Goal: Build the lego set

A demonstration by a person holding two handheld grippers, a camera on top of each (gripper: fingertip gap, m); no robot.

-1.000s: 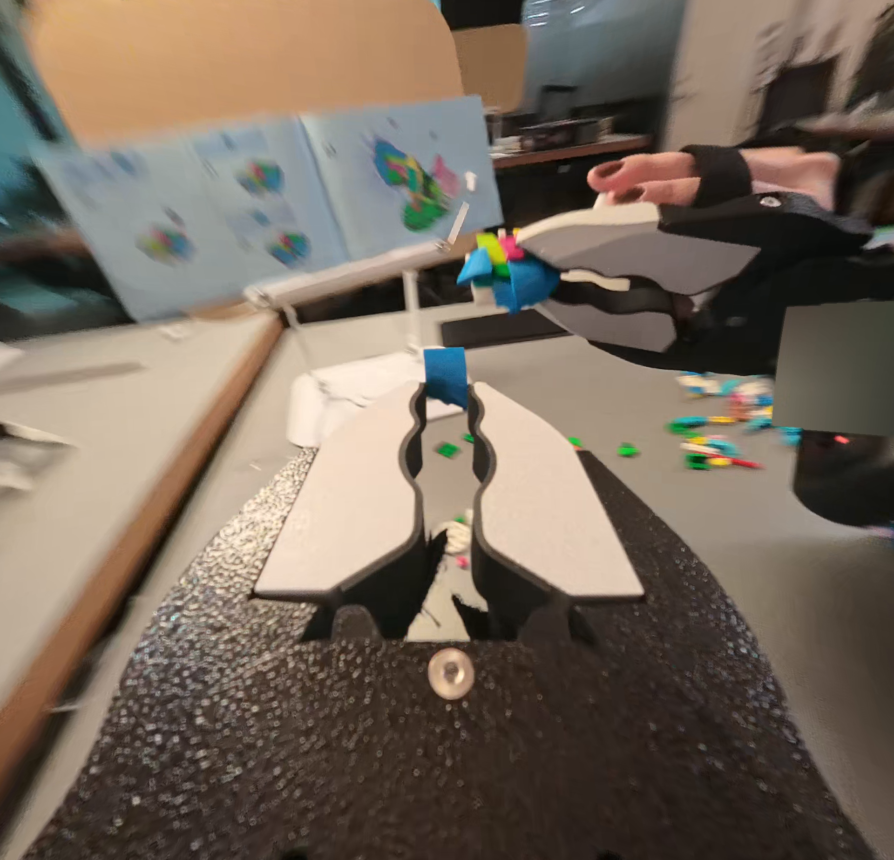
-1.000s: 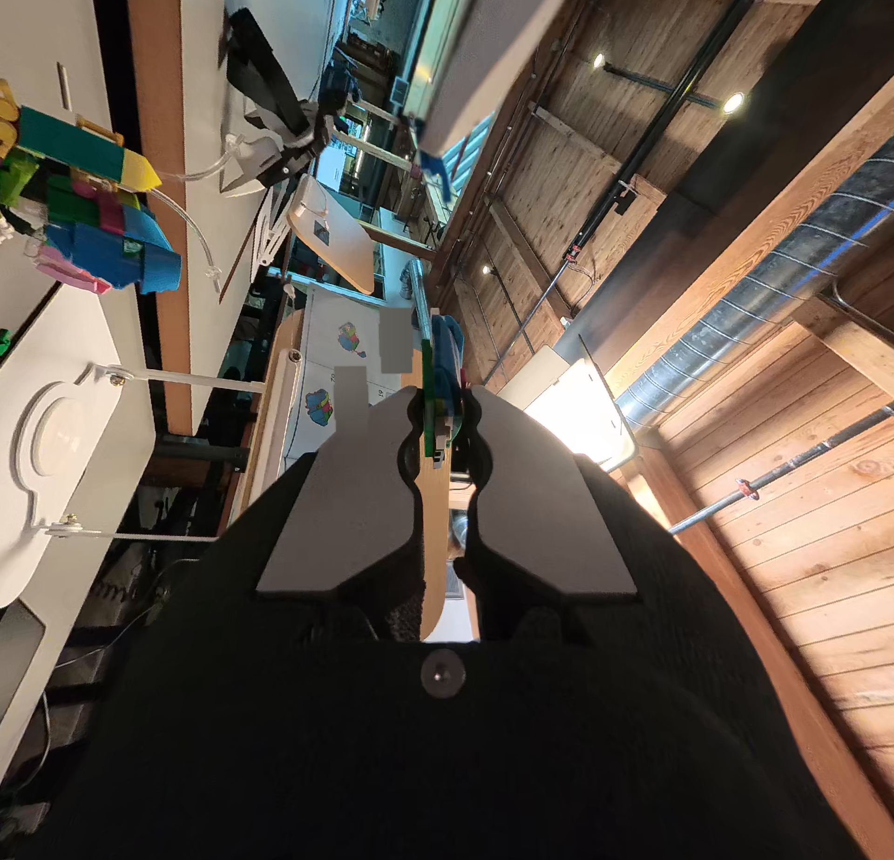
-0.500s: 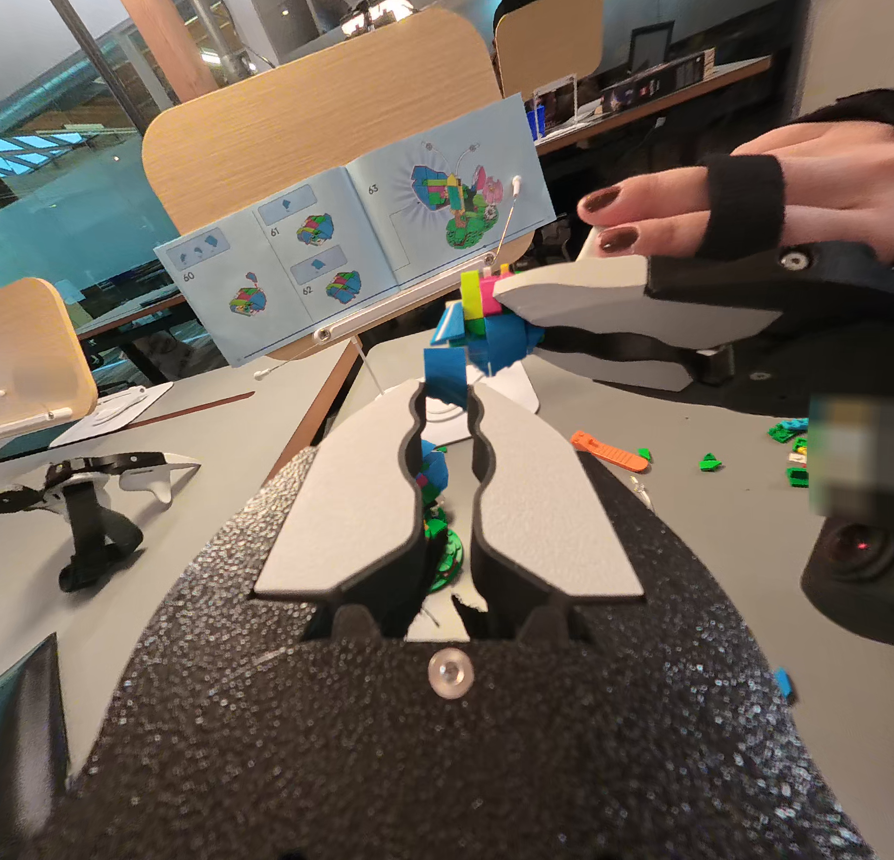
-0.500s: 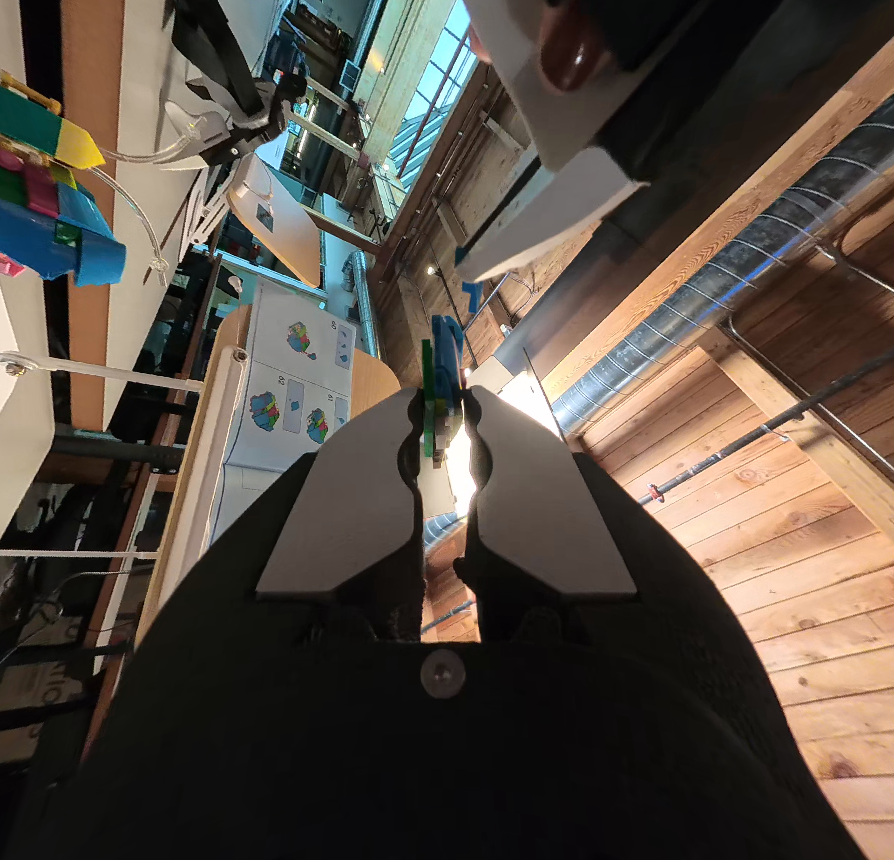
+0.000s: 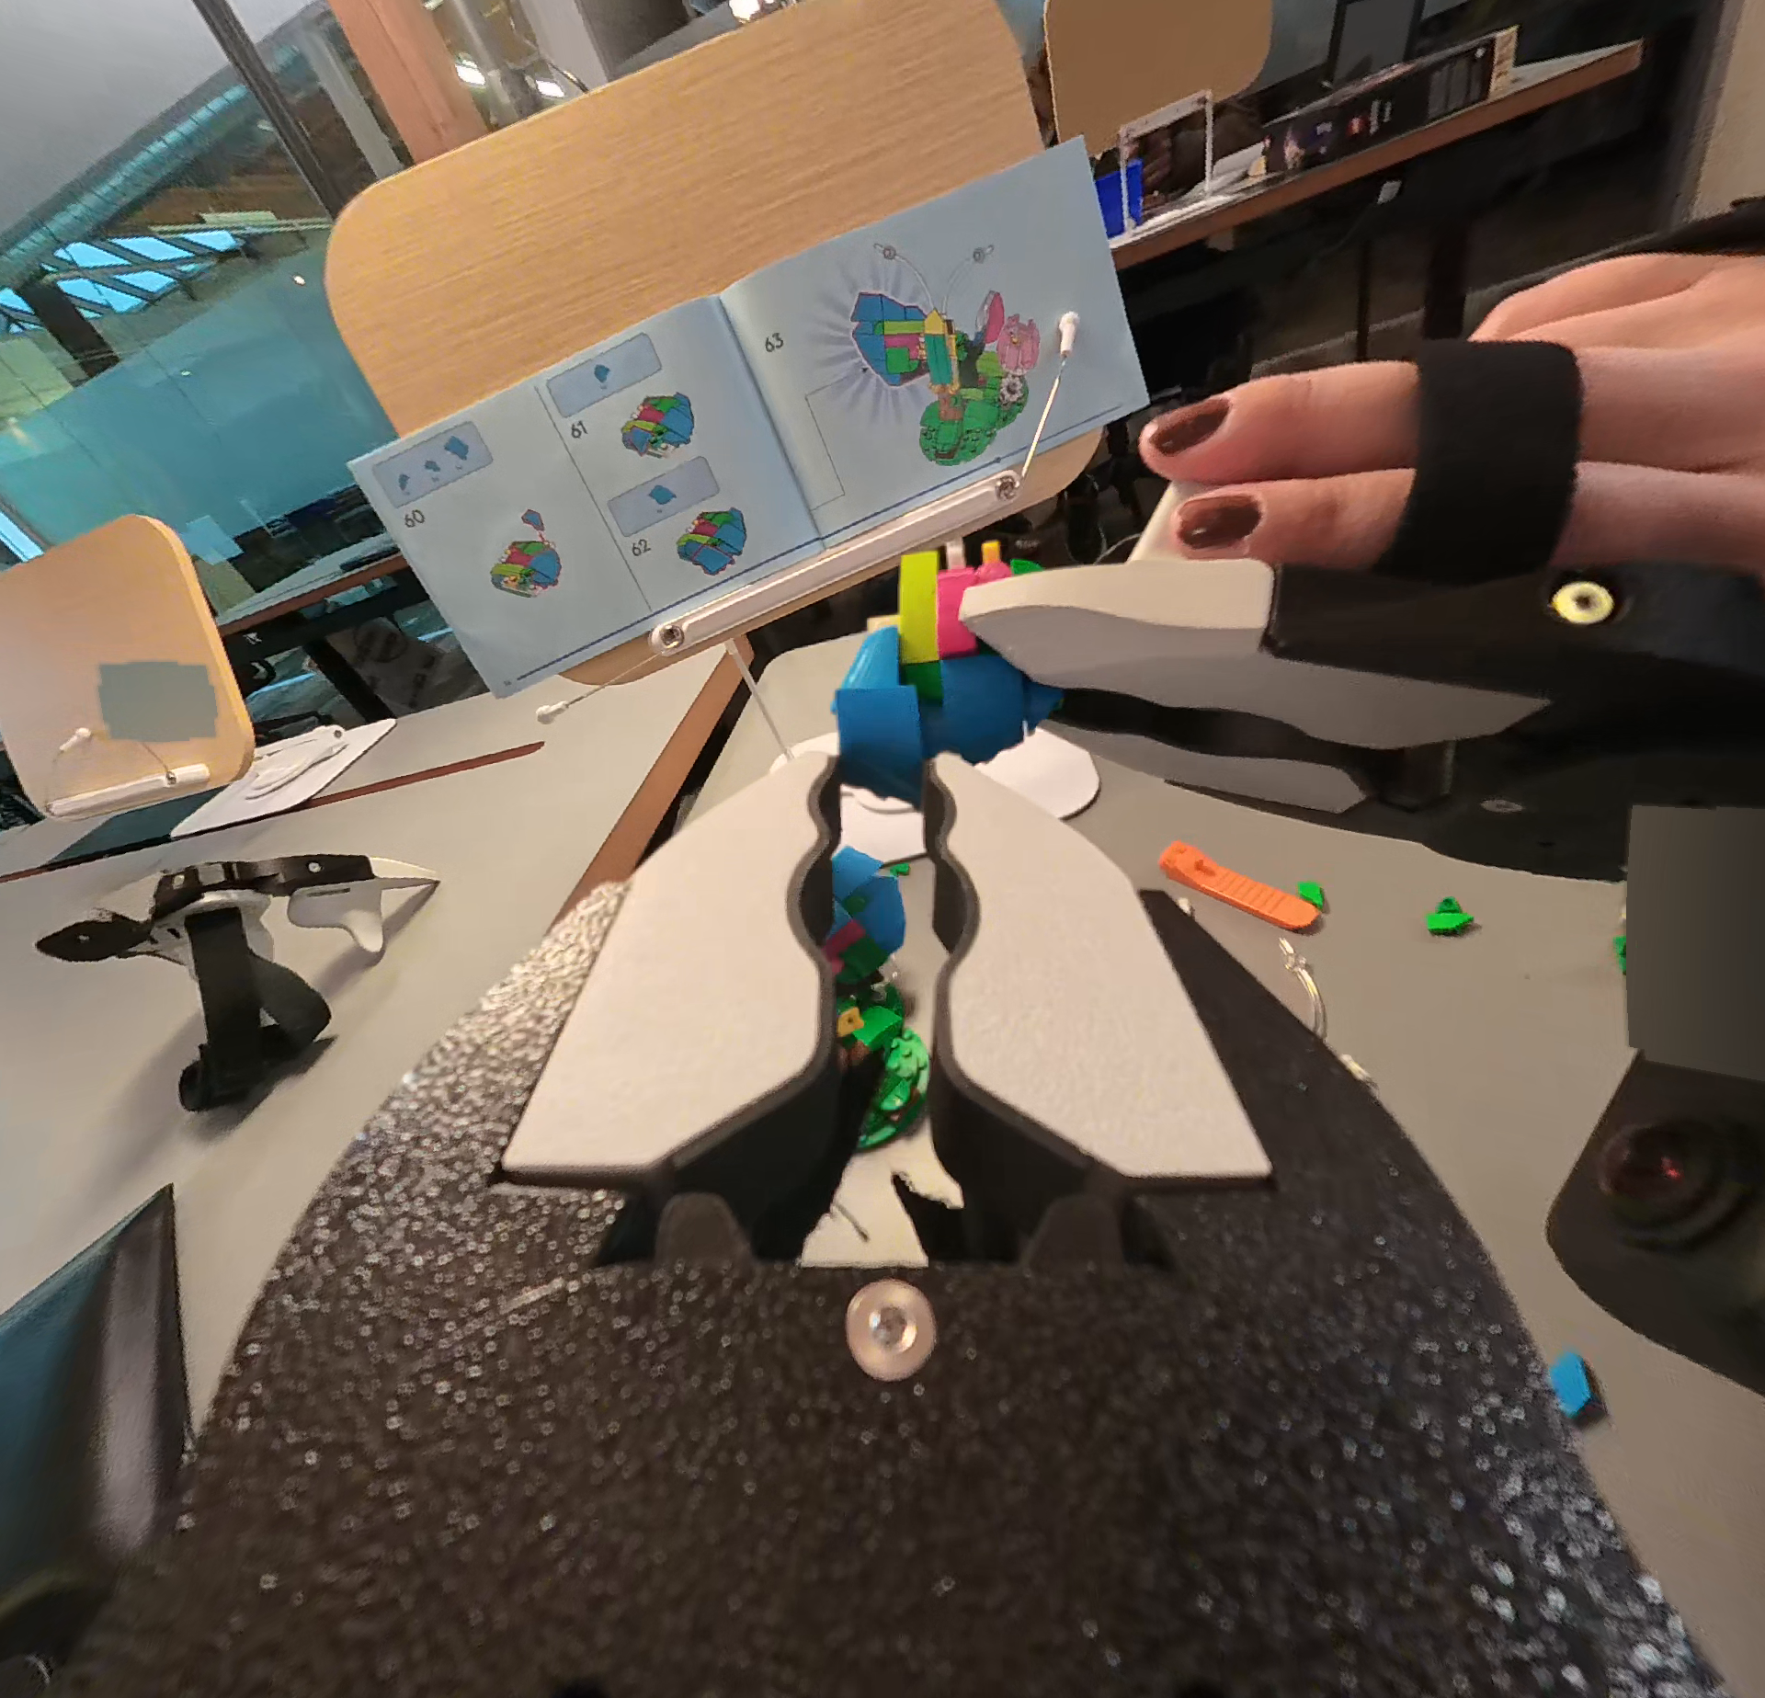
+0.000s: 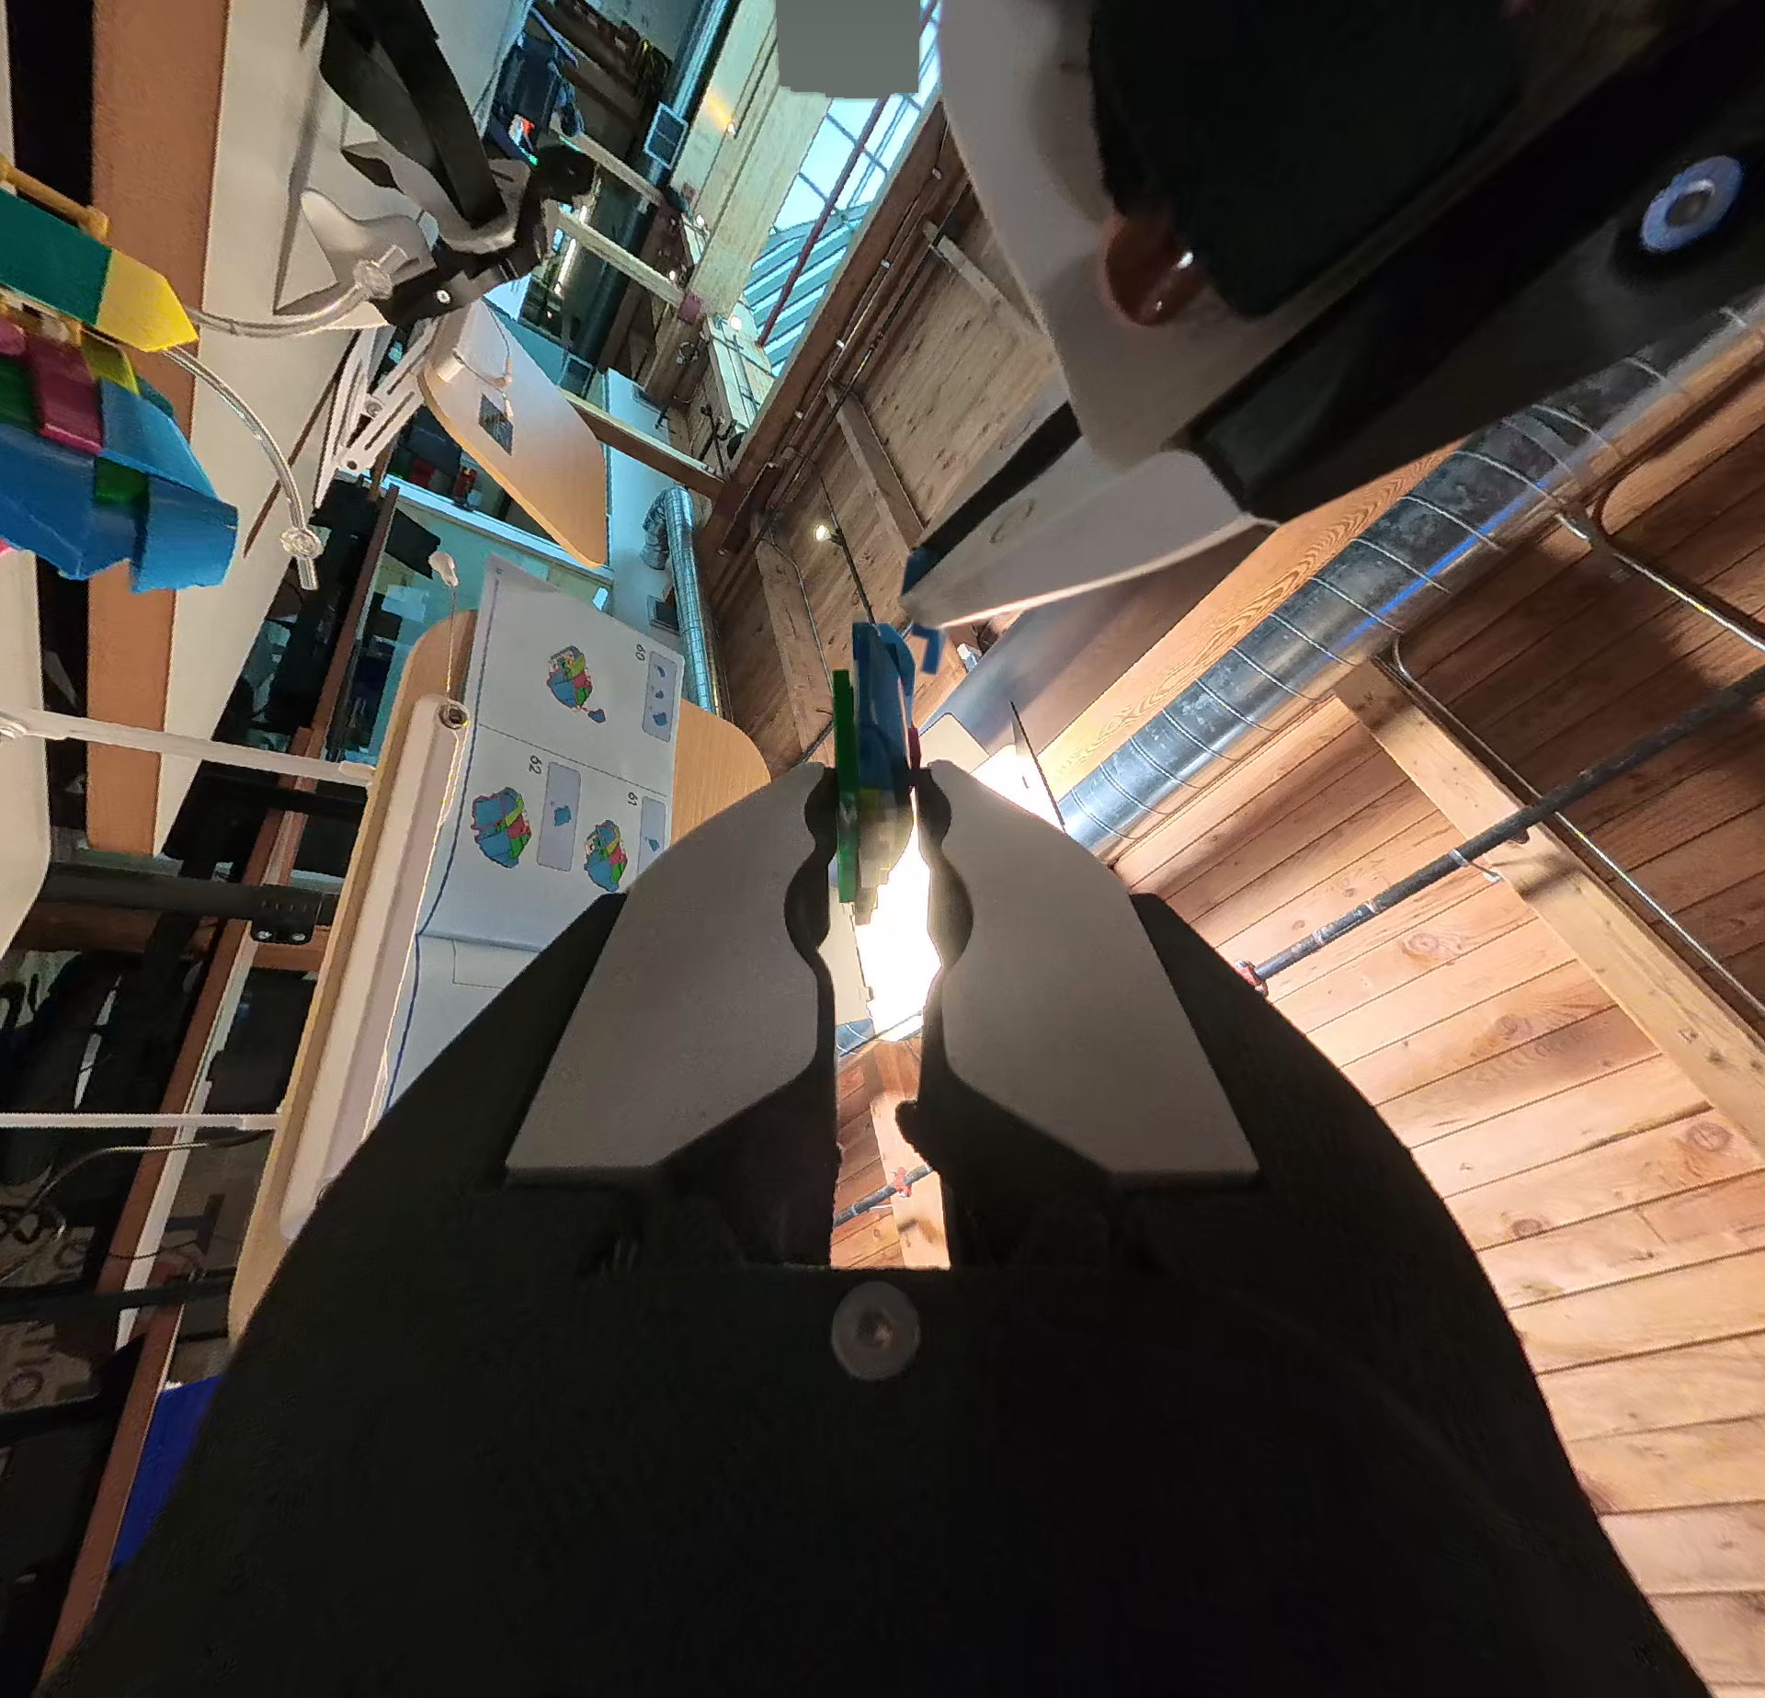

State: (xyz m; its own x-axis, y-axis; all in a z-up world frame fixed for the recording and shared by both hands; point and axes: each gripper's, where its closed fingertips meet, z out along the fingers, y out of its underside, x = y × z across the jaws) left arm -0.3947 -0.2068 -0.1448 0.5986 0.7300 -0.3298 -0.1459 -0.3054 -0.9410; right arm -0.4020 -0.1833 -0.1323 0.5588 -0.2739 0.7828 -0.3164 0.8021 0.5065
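Note:
My left gripper (image 5: 879,778) is shut on a small blue piece (image 5: 874,745) at its tips. The piece touches the underside of a blue, pink and lime wing assembly (image 5: 941,630). My right gripper (image 5: 1017,668) comes in from the right, held by a hand, and is shut on that wing. In the right wrist view my right gripper (image 6: 874,773) holds the wing (image 6: 864,773) edge-on, with the left gripper's fingers (image 6: 1079,544) above it. A partly built model on a green base (image 5: 883,1050) stands on the table below my left fingers; it also shows in the right wrist view (image 6: 95,468).
An open instruction booklet (image 5: 764,430) stands on a holder behind the work. An orange brick separator (image 5: 1237,883), loose green bricks (image 5: 1447,917) and a blue piece (image 5: 1571,1385) lie on the grey table (image 5: 1433,1031). A spare gripper (image 5: 239,926) rests on the left table. My two grippers' fingertips are within a few centimetres of each other.
My left gripper has brought the blue piece up and closer to the wing held by the right gripper; the gap between them has closed. Both grippers stayed shut.

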